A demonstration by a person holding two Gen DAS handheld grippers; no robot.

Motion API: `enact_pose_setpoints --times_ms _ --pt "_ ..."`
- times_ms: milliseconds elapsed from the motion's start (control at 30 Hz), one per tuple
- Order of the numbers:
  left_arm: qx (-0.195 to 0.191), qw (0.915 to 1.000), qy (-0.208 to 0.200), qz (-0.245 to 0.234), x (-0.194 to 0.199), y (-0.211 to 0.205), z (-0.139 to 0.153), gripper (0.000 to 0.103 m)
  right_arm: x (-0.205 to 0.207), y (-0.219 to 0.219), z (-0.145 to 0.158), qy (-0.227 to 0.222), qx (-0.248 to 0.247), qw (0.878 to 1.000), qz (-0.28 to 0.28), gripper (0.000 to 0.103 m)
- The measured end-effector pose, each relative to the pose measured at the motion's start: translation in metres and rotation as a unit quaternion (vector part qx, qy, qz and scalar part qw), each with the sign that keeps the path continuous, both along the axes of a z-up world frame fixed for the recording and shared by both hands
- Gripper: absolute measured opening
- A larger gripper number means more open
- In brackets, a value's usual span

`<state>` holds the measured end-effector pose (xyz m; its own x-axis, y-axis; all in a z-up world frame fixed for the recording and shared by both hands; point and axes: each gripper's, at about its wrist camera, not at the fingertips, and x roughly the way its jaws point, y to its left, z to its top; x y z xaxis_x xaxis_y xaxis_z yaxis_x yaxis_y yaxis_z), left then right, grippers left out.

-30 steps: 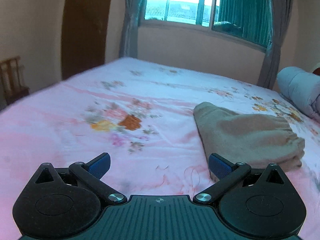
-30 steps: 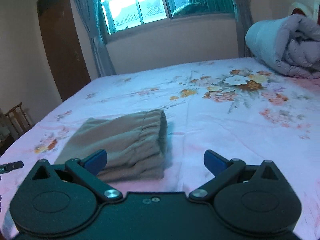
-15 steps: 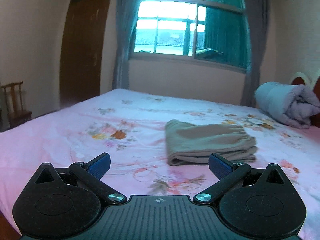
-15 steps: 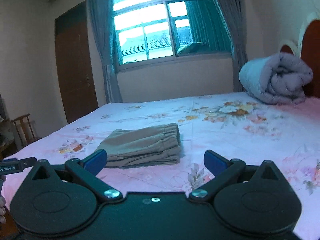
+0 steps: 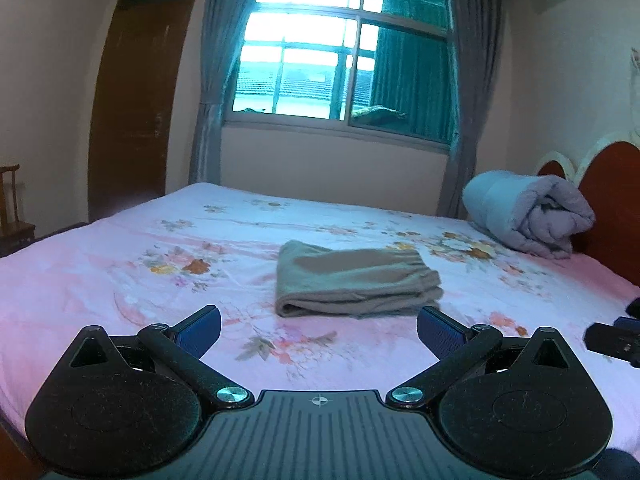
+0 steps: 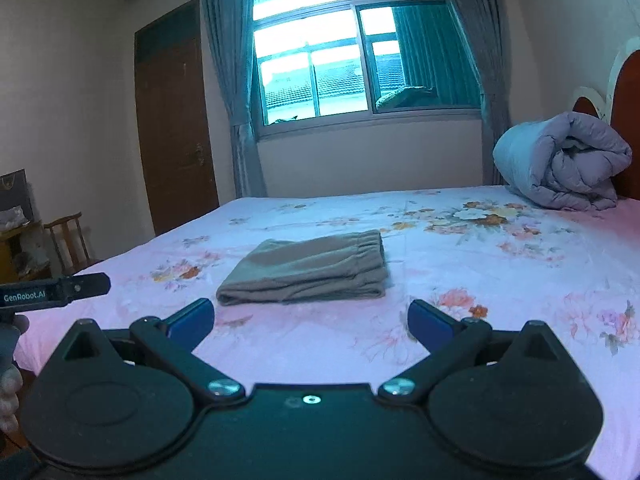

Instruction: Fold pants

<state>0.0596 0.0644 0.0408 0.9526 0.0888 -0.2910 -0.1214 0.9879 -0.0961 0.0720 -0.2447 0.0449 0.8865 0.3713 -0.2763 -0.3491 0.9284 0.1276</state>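
A rolled grey quilt (image 6: 560, 164) lies by the red headboard (image 5: 612, 200) on the floral bed (image 6: 500, 264); a wooden chair (image 6: 68, 240) stands near the brown door (image 6: 176, 132).

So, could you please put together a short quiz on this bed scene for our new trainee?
1. True or false: the left claw is clamped on the pants.
2. Multiple choice: where does the rolled duvet lie? A) on the chair B) by the headboard C) on top of the pants
3. Fill in: the pants lie ____ on the floral bedsheet, with neither claw touching them.

Key: 1. False; both the left claw and the right claw are open and hold nothing. 2. B. 3. folded.
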Motion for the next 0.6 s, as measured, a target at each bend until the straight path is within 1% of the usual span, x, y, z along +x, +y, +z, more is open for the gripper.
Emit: enact_pose_setpoints --times_ms 167,267,333,433,500,600 --pt "0.017 0.9997 0.004 -0.014 -0.018 -0.018 -0.012 0.103 -0.013 0.000 -0.012 -0.004 -0.002 1.000 -0.010 0.097" --pt "0.022 0.9994 0.004 -0.026 -0.024 -0.023 -0.023 0.103 -0.018 -0.001 -0.015 -0.004 0.007 1.000 -0.018 0.097" --pt "0.031 0.9989 -0.001 -0.034 -0.027 -0.028 -0.029 0.103 -0.019 0.000 -0.016 -0.014 0.008 1.000 -0.023 0.097" --pt "0.030 0.9988 -0.005 -0.038 -0.025 -0.029 -0.028 0.103 -0.015 0.004 -0.023 -0.004 0.007 1.000 -0.023 0.097" --pt "0.022 0.9985 -0.020 -0.046 -0.024 -0.028 -0.025 0.103 -0.013 0.004 -0.024 0.001 0.006 1.000 -0.029 0.097" --pt "0.029 0.9983 -0.027 -0.043 -0.020 -0.029 -0.022 0.103 -0.018 0.005 -0.022 -0.014 0.008 0.999 -0.030 0.097"
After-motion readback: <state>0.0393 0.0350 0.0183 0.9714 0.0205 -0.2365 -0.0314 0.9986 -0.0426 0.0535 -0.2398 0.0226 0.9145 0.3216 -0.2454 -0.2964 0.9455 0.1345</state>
